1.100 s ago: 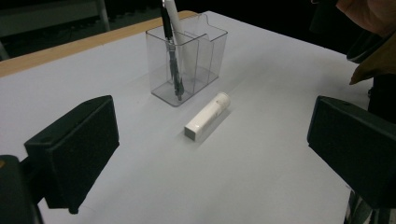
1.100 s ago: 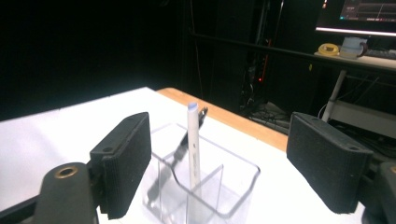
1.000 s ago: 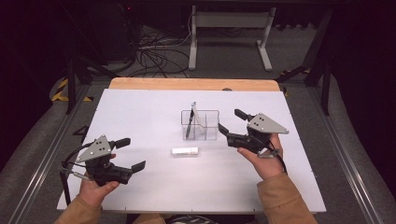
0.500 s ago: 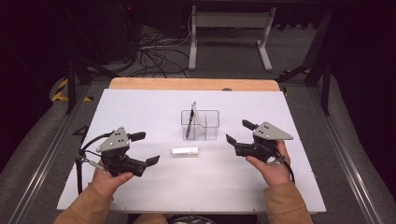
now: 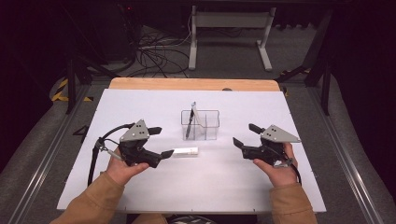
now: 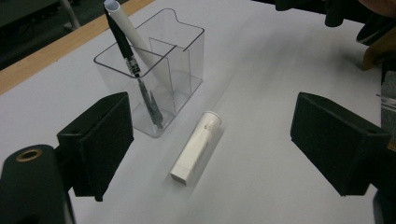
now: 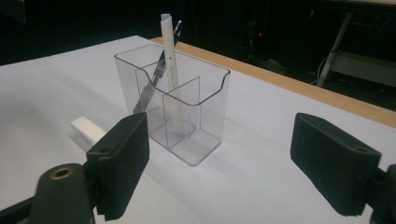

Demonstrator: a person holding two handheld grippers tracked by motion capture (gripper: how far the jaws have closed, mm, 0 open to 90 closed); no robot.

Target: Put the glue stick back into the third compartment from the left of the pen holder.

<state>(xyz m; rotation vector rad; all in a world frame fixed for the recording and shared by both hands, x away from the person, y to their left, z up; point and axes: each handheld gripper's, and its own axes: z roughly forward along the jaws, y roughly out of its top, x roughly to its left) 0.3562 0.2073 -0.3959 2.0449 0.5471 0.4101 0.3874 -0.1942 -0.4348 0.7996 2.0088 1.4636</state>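
A clear plastic holder (image 5: 208, 126) with divided compartments stands mid-table. In it lean a black pen (image 6: 127, 45) and a white pen (image 7: 169, 60). A short white capped stick (image 5: 186, 152) lies flat on the table just in front of the holder. My left gripper (image 5: 161, 142) is open, and its lower fingertip is close to the stick's left end. In the left gripper view the stick (image 6: 196, 147) lies between the wide-open jaws. My right gripper (image 5: 245, 135) is open to the right of the holder and points at it, with nothing between its jaws.
The white table top (image 5: 140, 107) ends in a wooden strip (image 5: 187, 84) at the far edge. Beyond it are cables and a desk frame on the dark floor. Metal rails run along both sides of the table.
My left gripper has moved right and forward, up to the white stick. My right gripper has drawn back a little to the right and toward the person. Both stay open.
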